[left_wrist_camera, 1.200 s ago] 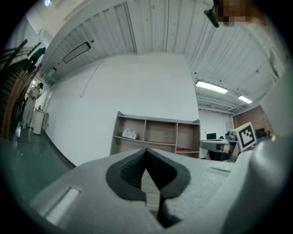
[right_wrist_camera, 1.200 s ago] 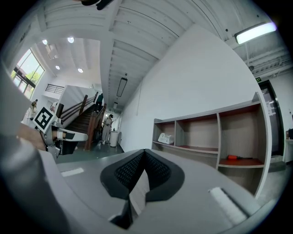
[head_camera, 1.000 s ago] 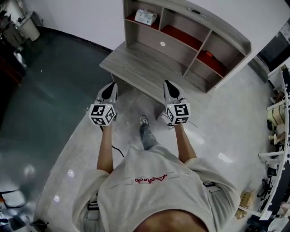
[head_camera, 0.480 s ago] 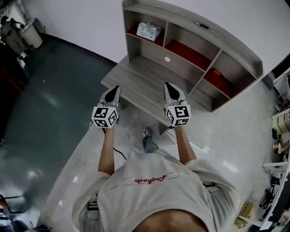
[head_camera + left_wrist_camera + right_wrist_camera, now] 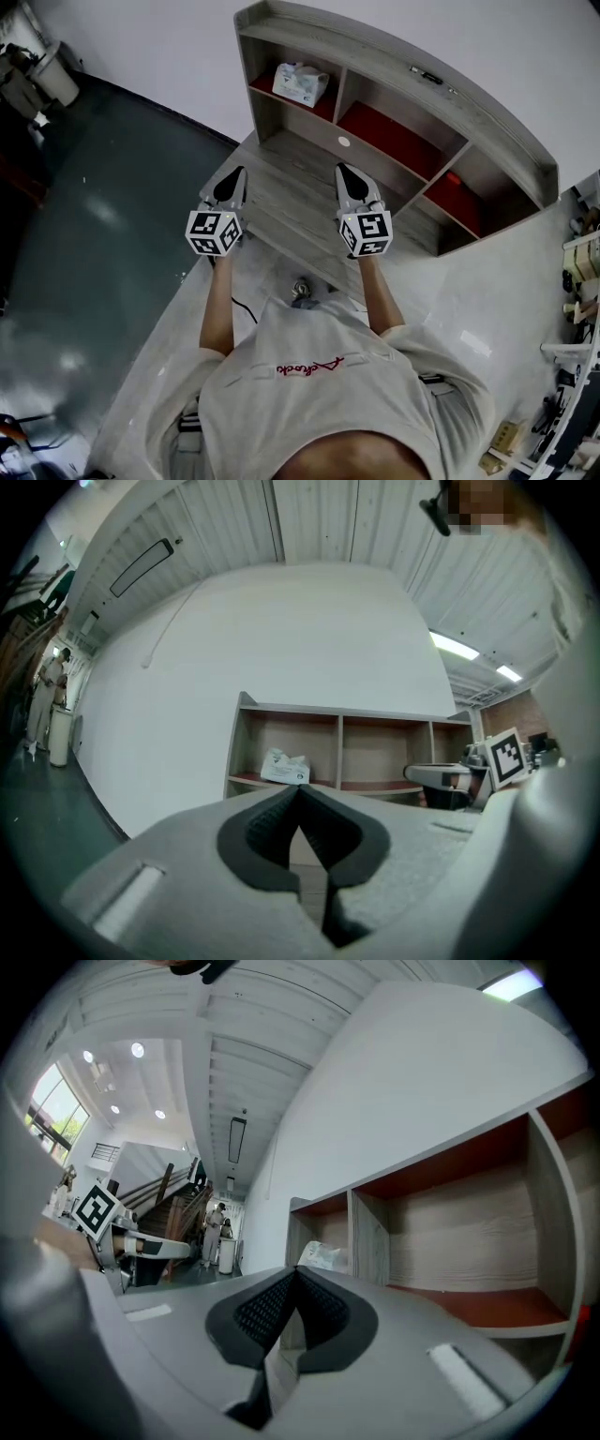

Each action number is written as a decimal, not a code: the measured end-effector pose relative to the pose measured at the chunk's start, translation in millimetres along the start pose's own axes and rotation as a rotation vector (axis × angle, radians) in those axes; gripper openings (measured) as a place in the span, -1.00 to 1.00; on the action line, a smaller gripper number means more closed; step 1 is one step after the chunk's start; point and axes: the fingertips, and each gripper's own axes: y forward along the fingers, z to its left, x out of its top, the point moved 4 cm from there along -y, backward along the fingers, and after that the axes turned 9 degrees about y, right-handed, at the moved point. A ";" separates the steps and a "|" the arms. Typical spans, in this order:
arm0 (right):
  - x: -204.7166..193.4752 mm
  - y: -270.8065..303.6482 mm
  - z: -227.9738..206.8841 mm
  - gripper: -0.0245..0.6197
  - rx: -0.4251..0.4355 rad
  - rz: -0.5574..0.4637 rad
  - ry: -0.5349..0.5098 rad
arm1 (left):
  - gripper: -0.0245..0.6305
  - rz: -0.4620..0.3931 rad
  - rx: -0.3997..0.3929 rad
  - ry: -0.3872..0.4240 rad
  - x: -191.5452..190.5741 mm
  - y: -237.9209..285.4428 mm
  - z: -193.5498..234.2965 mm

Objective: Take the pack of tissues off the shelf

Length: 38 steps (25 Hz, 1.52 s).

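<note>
Tissue pack (image 5: 300, 82) lies in the left compartment of the shelf (image 5: 403, 58), on that compartment's red base and roughly midway between its side wall and the divider. We record it as white, crumpled at the top and sitting slightly askew. Nothing touches it.

We find the left gripper (image 5: 232, 180) with its fingers pressed together and nothing between them; its own view shows the dark pads meeting along one line. It hovers over the left end of the wooden ledge (image 5: 281, 155) that runs along the near side of the compartments, well apart from the pack. Its tips point towards the left compartment.

We find the right gripper (image 5: 347, 178) in the same condition: pads closed tip to tip, nothing held. It hovers over the middle of the ledge, level with the left one and to its right, facing the divider between the left and middle compartments. From its view the pack shows just past the closed tips, far and to the left.

We note the person (image 5: 319, 394) standing on the near side of the unit, both forearms extended.
</note>
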 end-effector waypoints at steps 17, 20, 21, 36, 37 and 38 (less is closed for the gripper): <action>-23.2 100.9 -49.3 -0.90 0.044 0.042 0.041 | -0.93 0.023 -0.008 0.016 -3.4 122.3 50.8; -28.9 108.5 -49.7 -0.90 0.048 0.059 0.045 | -0.93 0.028 -0.015 0.009 -6.2 132.4 56.4; -30.8 110.5 -50.2 -0.90 0.047 0.067 0.045 | -0.93 0.030 -0.018 0.008 -6.9 135.7 57.9; -70.0 135.7 -47.3 -0.90 -0.019 0.175 0.061 | -0.93 0.095 -0.096 -0.028 -44.9 166.7 87.2; -73.4 137.3 -46.6 -0.90 -0.020 0.184 0.062 | -0.93 0.101 -0.100 -0.030 -48.5 167.8 89.1; -76.8 138.6 -46.1 -0.90 -0.021 0.192 0.061 | -0.93 0.105 -0.103 -0.033 -51.7 169.3 91.2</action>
